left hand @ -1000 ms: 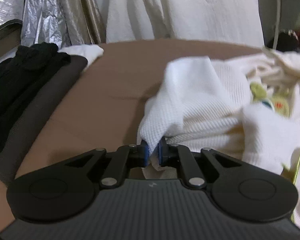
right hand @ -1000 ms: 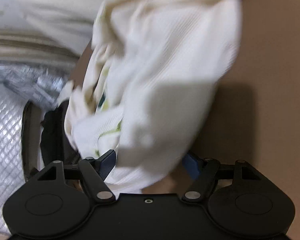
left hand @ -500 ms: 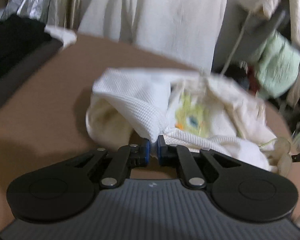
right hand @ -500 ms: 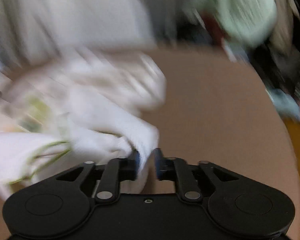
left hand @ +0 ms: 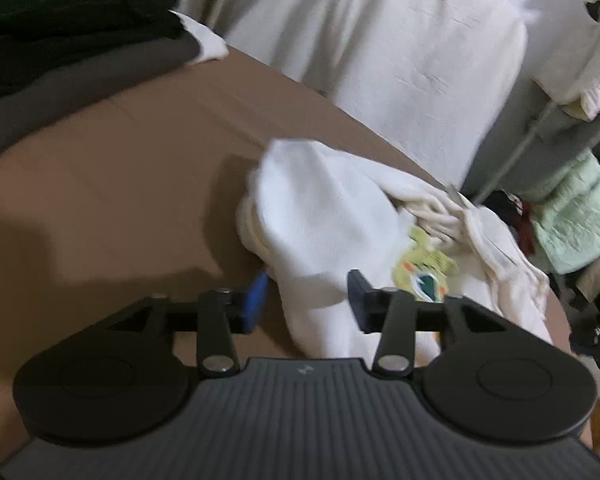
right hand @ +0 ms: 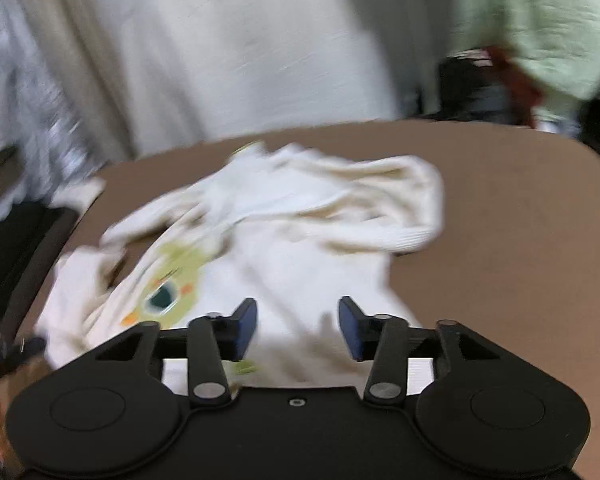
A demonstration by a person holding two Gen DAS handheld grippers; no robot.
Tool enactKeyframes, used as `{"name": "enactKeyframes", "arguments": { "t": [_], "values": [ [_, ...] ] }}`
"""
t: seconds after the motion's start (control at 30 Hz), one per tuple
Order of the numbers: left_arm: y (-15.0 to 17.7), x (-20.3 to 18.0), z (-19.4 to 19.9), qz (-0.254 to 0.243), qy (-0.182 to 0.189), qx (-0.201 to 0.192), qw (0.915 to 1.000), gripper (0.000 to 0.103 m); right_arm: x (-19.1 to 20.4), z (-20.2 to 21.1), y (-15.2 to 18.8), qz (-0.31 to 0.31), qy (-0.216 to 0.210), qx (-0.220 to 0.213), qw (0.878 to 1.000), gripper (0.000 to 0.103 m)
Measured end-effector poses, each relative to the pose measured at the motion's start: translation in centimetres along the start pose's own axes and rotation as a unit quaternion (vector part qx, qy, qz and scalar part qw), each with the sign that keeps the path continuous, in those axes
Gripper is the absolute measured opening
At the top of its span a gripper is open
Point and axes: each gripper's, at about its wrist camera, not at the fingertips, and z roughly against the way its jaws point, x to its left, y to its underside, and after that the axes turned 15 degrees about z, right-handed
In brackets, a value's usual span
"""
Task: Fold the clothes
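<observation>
Brown table [left hand: 112, 184] bears a crumpled white garment [left hand: 324, 216] — both tongs, left [left hand: 306, 300] and right [right hand: 298, 326], just opened, gripping nothing.

Left gripper [left hand: 307, 294]: jaws just opened off the white garment [left hand: 324, 216], fabric loose between them. Right gripper [right hand: 297, 328]: jaws just opened again, garment [right hand: 300, 240] lying below on the table [right hand: 520, 220], no longer lifted, now bunched.

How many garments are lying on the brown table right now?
3 visible: a white printed top crumpled mid-table, and a black garment stacked on a grey one at the far left edge; more may be hidden.
</observation>
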Motion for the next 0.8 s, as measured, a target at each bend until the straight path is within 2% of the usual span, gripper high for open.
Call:
{"name": "enactKeyframes", "arguments": {
  "t": [0.03, 0.07, 0.13, 0.2, 0.27, 0.3, 0.33, 0.37, 0.4, 0.43, 0.53, 0.63, 0.7, 0.77, 0.8],
  "values": [
    [-0.2, 0.1, -0.3, 0.001, -0.004, 0.0, 1.0, 0.047, 0.6, -0.9, -0.4, 0.029, 0.004, 0.005, 1.0, 0.062],
    [-0.6, 0.1, -1.0, 0.002, -0.008, 0.009, 0.9999, 0.047, 1.6, -1.9, -0.7, 0.068, 0.026, 0.011, 0.997, 0.066],
    [-1.2, -0.1, -2.5, 0.005, -0.007, 0.031, 0.9995, 0.052, 2.8, -3.6, -1.3, 0.125, 0.076, 0.015, 0.989, 0.081],
    [-1.8, -0.2, -4.3, 0.01, -0.006, 0.057, 0.9983, 0.063, 3.7, -5.9, -1.8, 0.17, 0.09, 0.026, 0.981, 0.082],
    [-1.9, 0.0, -6.4, 0.016, -0.026, 0.073, 0.9969, 0.063, 4.6, -7.9, -2.0, 0.219, 0.091, 0.042, 0.971, 0.08],
    [-1.8, 0.1, -7.5, 0.011, -0.045, 0.077, 0.9959, 0.057, 5.1, -8.7, -1.7, 0.248, 0.103, 0.044, 0.962, 0.075],
    [-1.7, -0.2, -7.7, 0.0, -0.06, 0.068, 0.9959, 0.05, 5.6, -9.4, -1.4, 0.273, 0.114, 0.045, 0.954, 0.056],
    [-1.6, -0.5, -7.8, -0.011, -0.073, 0.06, 0.9954, 0.037, 5.4, -9.5, -1.5, 0.272, 0.124, 0.05, 0.953, 0.039],
    [-1.5, -0.9, -7.7, -0.024, -0.079, 0.055, 0.9951, 0.03, 5.3, -9.7, -1.6, 0.272, 0.133, 0.055, 0.951, 0.007],
    [-1.5, -1.2, -7.5, -0.036, -0.084, 0.05, 0.9945, 0.027, 5.0, -9.7, -1.8, 0.268, 0.142, 0.056, 0.951, 0.008],
    [-1.6, -0.1, -7.0, -0.013, -0.075, 0.052, 0.9957, 0.022, 2.7, -5.3, -3.1, 0.197, 0.158, 0.003, 0.968, 0.008],
    [-1.8, 1.5, -6.8, 0.025, -0.054, 0.056, 0.9967, 0.02, -0.4, -0.5, -3.1, 0.138, 0.206, -0.033, 0.968, 0.008],
    [-1.9, 1.9, -6.9, 0.04, -0.046, 0.058, 0.9965, 0.02, -3.0, 0.6, -2.3, 0.103, 0.259, -0.022, 0.96, 0.008],
    [-1.8, 1.9, -7.1, 0.045, -0.045, 0.06, 0.9961, 0.02, -6.6, 0.9, -1.3, 0.043, 0.308, 0.021, 0.95, 0.008],
    [-1.8, 1.9, -7.2, 0.048, -0.045, 0.061, 0.996, 0.02, -8.6, 0.8, -0.6, 0.002, 0.32, 0.043, 0.946, 0.008]
  ]
}}
